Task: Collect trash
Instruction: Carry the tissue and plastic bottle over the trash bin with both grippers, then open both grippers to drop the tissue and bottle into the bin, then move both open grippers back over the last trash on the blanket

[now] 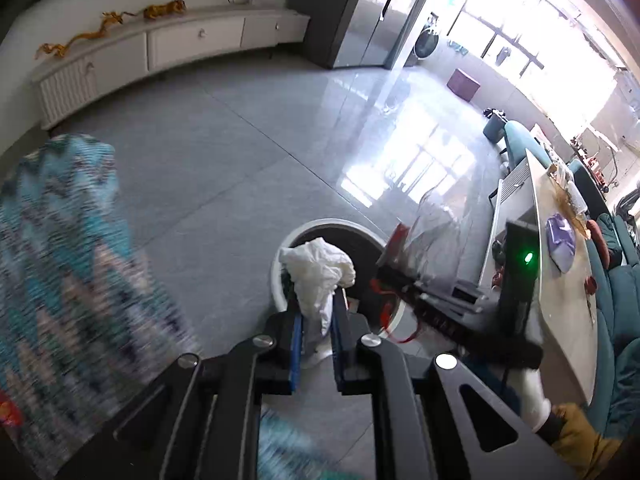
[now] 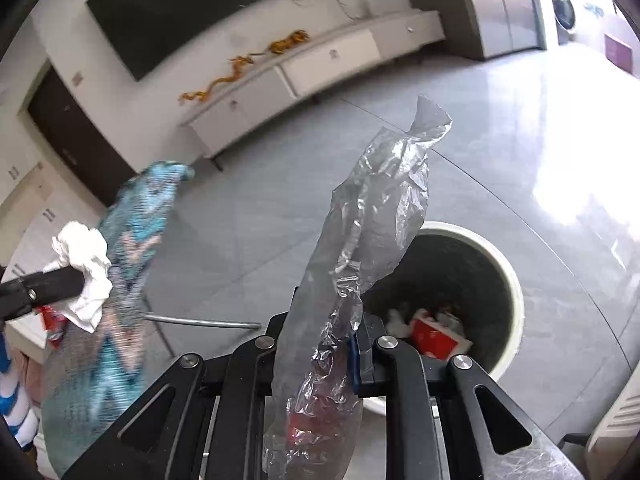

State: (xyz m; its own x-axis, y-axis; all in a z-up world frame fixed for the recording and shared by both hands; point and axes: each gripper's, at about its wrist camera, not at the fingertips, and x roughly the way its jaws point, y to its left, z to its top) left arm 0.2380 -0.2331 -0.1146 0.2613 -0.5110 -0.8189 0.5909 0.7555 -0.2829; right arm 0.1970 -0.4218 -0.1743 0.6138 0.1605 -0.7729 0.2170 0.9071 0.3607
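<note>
Two grippers each carry a piece of trash toward one bin. Low in the left wrist view, the left gripper (image 1: 318, 312) is clamped on a crumpled white tissue (image 1: 318, 270), its blue-lined pads pinching the lower tail while the soft, creased bulk puffs out above the fingertips. In the right wrist view, the right gripper (image 2: 320, 344) is closed on a clear plastic bag (image 2: 372, 216), a thin, glossy, heavily wrinkled film that stands up in a twisted column toward the centre of the frame and hangs loose below the jaws, with something red showing dimly through its bottom end. The round white-rimmed trash bin (image 2: 514, 280) sits on the floor at lower right of that view, its dark inside already holding a red carton (image 2: 434, 338) and pale scraps; in the left wrist view it lies just behind the tissue. Risks, as a judgement: the light, springy bag could catch on the rim or drift outside the bin if let go too early, and the two grippers, close together over a narrow mouth, could knock each other. A blurred teal patterned cloth (image 1: 60, 264) fills the left side, above smooth, glossy grey floor tiles (image 1: 240, 152).
</note>
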